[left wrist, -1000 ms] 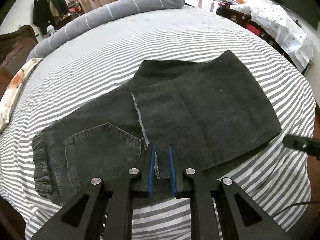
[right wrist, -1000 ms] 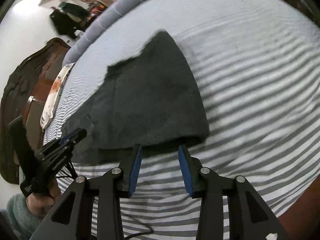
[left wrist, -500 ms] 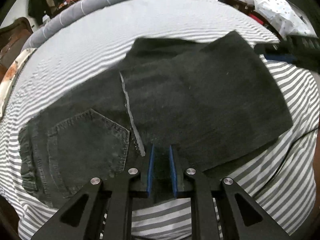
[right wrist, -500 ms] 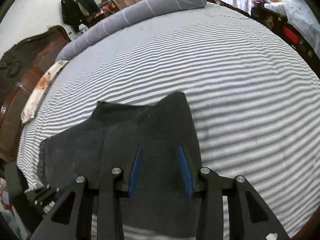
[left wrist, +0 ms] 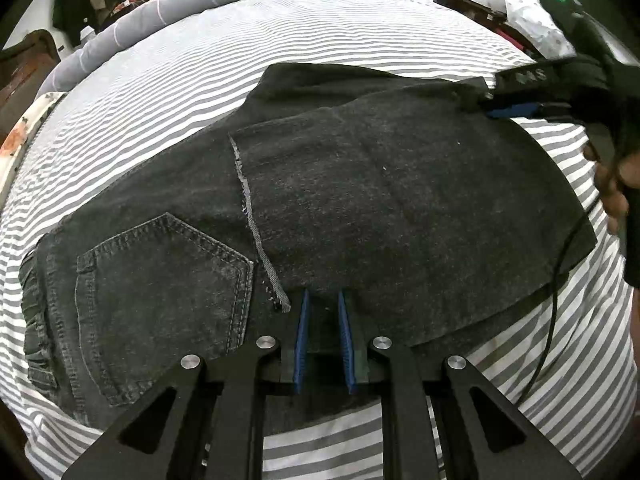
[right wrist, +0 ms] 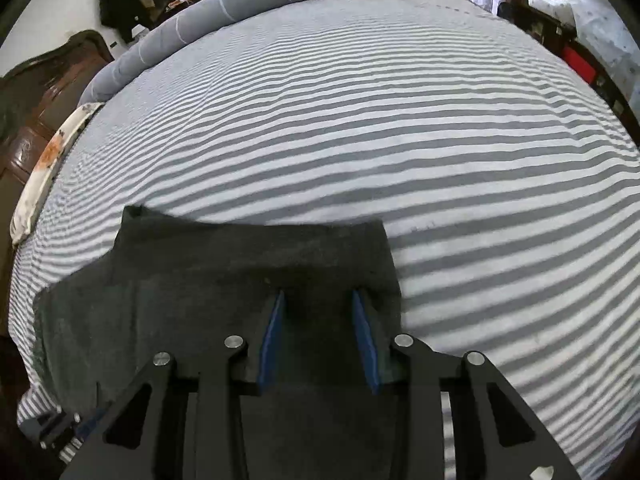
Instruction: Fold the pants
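Observation:
Black jeans (left wrist: 400,200) lie on the striped bed, leg ends folded back over the seat, with a frayed hem (left wrist: 248,208) beside the back pocket (left wrist: 160,280). My left gripper (left wrist: 322,300) sits at the near edge of the folded layer, its jaws narrow and shut on the cloth. In the right wrist view my right gripper (right wrist: 318,296) rests on the far right corner of the jeans (right wrist: 200,300). Its jaws are closing with cloth between the pads, not pinched. The left wrist view shows the right gripper (left wrist: 496,110) at that corner, held by a person's hand (left wrist: 612,192).
A grey rolled duvet (right wrist: 240,0) lies along the far edge of the striped sheet (right wrist: 440,140). A dark wooden headboard (right wrist: 40,92) and a floral pillow (right wrist: 48,160) are at the left. Cluttered furniture (right wrist: 560,8) stands at the right. A black cable (left wrist: 560,280) hangs across the jeans' right edge.
My right gripper has swung from the bare sheet beside the jeans' near edge onto their far right corner, its jaws a little narrower. My left gripper has sunk slightly, still on the cloth.

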Available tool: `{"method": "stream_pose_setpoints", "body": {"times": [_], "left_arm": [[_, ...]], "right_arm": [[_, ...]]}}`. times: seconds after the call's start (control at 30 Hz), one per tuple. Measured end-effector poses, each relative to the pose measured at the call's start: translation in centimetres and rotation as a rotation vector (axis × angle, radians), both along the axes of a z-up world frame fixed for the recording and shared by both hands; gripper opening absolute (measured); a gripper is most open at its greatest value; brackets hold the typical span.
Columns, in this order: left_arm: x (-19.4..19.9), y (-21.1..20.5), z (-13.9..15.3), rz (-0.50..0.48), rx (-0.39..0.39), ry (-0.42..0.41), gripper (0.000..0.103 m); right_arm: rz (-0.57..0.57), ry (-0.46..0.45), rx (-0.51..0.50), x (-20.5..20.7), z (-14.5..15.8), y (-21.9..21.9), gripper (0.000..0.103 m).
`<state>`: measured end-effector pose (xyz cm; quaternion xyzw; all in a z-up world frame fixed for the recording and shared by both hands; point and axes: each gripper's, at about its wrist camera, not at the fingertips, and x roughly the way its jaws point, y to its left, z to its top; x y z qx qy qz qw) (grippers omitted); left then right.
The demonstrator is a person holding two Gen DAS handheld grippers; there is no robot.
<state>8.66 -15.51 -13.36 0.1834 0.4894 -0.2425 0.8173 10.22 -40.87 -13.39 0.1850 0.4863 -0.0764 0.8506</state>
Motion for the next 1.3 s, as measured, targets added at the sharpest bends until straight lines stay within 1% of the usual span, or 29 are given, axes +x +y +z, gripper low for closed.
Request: {"method": "stream_pose_setpoints", "body": {"times": [0.13,0.23,0.33,0.43,0.6,0.77,0.83,0.93,1.0,1.03,1.1,1.17,1.23,1.27,1.3], "left_arm": [[-0.1,0.1,0.0,0.003,-0.004,0.0,0.016],[0.1,0.4,-0.1,0.008,-0.009,0.005,0.016],[0.3,0.4,0.0,0.008,-0.007,0.005,0.016],[0.4,0.4,0.0,0.009,-0.006,0.007,0.016],[0.4,0.4,0.0,0.011,-0.008,0.011,0.016],[0.4,0.5,0.0,0.012,-0.011,0.013,0.016],[0.4,0.5,0.0,0.008,-0.009,0.013,0.016],[0.4,0.9,0.3,0.01,-0.022,0.034,0.017],[0.3,1.7,0.8,0.024,-0.063,0.076,0.018],[0.3,2.5,1.2,0.034,-0.101,0.104,0.02],[0.0,3.9,2.0,0.043,-0.172,0.144,0.028],[-0.2,6.4,3.3,0.076,-0.28,0.185,0.046],[-0.4,8.9,4.4,0.12,-0.362,0.195,0.051],[-0.4,10.7,5.2,0.152,-0.406,0.194,0.051],[-0.3,11.9,5.5,0.172,-0.428,0.194,0.051]], "right_arm": [[0.031,0.012,-0.025,-3.8,0.4,1.5,0.033],[0.038,0.022,-0.019,-7.1,0.4,2.5,0.034],[0.029,0.032,-0.013,-10.2,0.1,3.3,0.034],[0.015,0.047,-0.003,-11.8,-0.3,3.8,0.034],[-0.004,0.066,0.008,-12.0,-1.7,3.8,0.034],[-0.008,0.073,-0.006,-11.4,-1.6,3.6,0.035],[-0.007,0.076,-0.007,-11.3,-1.5,3.7,0.036],[-0.021,0.073,0.006,-11.3,-1.1,4.1,0.042],[-0.039,0.059,0.02,-11.5,-0.5,4.3,0.046],[-0.048,0.047,0.029,-11.4,-0.1,4.6,0.047],[-0.056,0.022,0.046,-11.7,0.7,5.1,0.05],[-0.064,-0.003,0.049,-12.1,1.5,5.9,0.051],[-0.061,-0.027,0.057,-12.7,2.3,6.7,0.053],[-0.06,-0.034,0.062,-13.0,2.6,6.9,0.055],[-0.057,-0.043,0.068,-13.1,2.9,7.4,0.056]]}}
